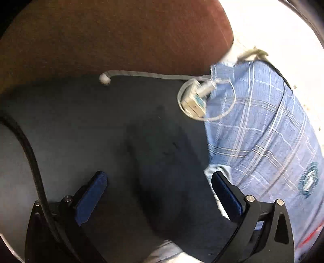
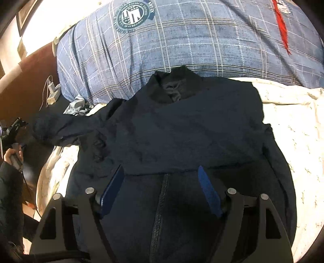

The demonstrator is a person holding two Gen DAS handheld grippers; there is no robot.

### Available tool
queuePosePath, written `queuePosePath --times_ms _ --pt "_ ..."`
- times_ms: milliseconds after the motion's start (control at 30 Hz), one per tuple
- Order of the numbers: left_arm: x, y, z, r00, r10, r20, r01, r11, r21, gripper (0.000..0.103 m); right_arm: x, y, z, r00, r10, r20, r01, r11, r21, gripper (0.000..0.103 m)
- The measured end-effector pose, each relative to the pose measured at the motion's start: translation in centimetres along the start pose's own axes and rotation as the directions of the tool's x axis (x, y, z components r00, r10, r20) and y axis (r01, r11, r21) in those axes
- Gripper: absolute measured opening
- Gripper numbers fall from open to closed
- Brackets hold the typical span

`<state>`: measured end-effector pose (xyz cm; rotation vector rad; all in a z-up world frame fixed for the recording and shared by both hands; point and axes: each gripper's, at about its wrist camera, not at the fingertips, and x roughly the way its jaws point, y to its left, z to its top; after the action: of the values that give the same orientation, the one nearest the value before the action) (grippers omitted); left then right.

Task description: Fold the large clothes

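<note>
Your biggest item is the blue plaid duvet [image 2: 182, 46], heaped across the far side of the bed, with a round teal crest [image 2: 132, 17] printed on it and a red streak [image 2: 282, 30] near its far right edge. In front of it lies the cream sheet [image 2: 293, 121], showing on the right and again at the near left.

The dark navy jacket [image 2: 182, 129] you are folding is spread on that sheet, its collar [image 2: 174, 87] touching the duvet's near edge, one sleeve [image 2: 60, 127] trailing out to the left, and its zipper [image 2: 160, 206] running toward you down the middle.

Your right gripper [image 2: 162, 180] hangs over the jacket's near part, astride the zipper; its jaws stand moderately apart and nothing is pinched between the blue pads.

Your left gripper [image 1: 160, 186] is off at the bed's left side, over a dark grey surface [image 1: 121, 131], jaws spread as wide as they go, holding nothing. Its right-hand finger [image 1: 226, 194] sits just beside the duvet's edge [image 1: 263, 131].

Beyond it, a small white charger block [image 1: 194, 101] with a looped cable [image 1: 222, 113] rests against the duvet, below a reddish-brown wall [image 1: 121, 36].

At the far left of the right wrist view, your left hand [image 2: 12, 155] grips the other tool's handle.
</note>
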<state>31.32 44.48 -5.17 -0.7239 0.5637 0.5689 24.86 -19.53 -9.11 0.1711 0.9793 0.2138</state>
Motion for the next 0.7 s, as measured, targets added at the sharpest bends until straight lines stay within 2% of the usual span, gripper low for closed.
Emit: queuePosePath --times_ms 33,67,100,200,233,267,300,333,500,700 --pt "0.1 -0.3 0.1 1.000 0.007 0.024 -0.007 1.000 0.004 0.103 -0.3 -0.1 0.0 1.000 -0.004 0.004 0.004 1.000 0.004 0.076" --pt "0.2 -0.5 0.4 0.999 -0.015 0.039 0.015 1.000 0.008 0.103 -0.4 -0.2 0.0 1.000 -0.009 0.007 0.009 1.000 0.007 0.076" --pt "0.8 -0.5 0.6 0.999 -0.044 0.024 0.044 0.999 -0.003 0.103 -0.6 -0.3 0.0 1.000 -0.017 0.010 0.017 1.000 0.011 0.076" --pt "1.3 -0.7 1.1 0.998 -0.051 0.041 0.052 0.998 -0.018 0.101 -0.8 -0.7 0.0 1.000 -0.026 0.012 0.026 0.999 0.032 0.076" --pt "1.6 -0.9 1.3 0.999 -0.042 0.035 0.042 0.999 -0.013 0.087 -0.8 -0.9 0.0 1.000 -0.025 0.013 0.024 0.999 0.040 0.076" --pt "2.0 -1.0 1.4 1.000 -0.021 0.019 0.021 1.000 0.000 0.045 -0.8 -1.0 -0.1 1.000 -0.026 0.015 0.026 0.999 0.048 0.076" --pt "2.4 -1.1 1.7 1.000 0.001 0.006 -0.001 1.000 0.002 0.017 -0.7 -1.1 0.0 0.999 -0.029 0.014 0.029 0.998 0.053 0.076" --pt "2.8 -0.9 1.7 1.000 0.020 -0.013 -0.020 1.000 -0.003 0.010 -0.7 -1.2 0.0 0.999 -0.030 0.015 0.029 0.998 0.060 0.076" --pt "2.3 -0.7 1.1 1.000 -0.025 0.000 0.025 1.000 0.012 0.009 -0.9 -1.5 0.1 0.999 -0.023 0.031 0.021 0.996 0.081 0.076" --pt "-0.7 -5.4 0.1 0.992 -0.125 0.022 0.122 0.986 0.110 0.009 -1.3 -1.7 0.3 0.999 -0.014 0.045 0.010 0.995 0.096 0.076"
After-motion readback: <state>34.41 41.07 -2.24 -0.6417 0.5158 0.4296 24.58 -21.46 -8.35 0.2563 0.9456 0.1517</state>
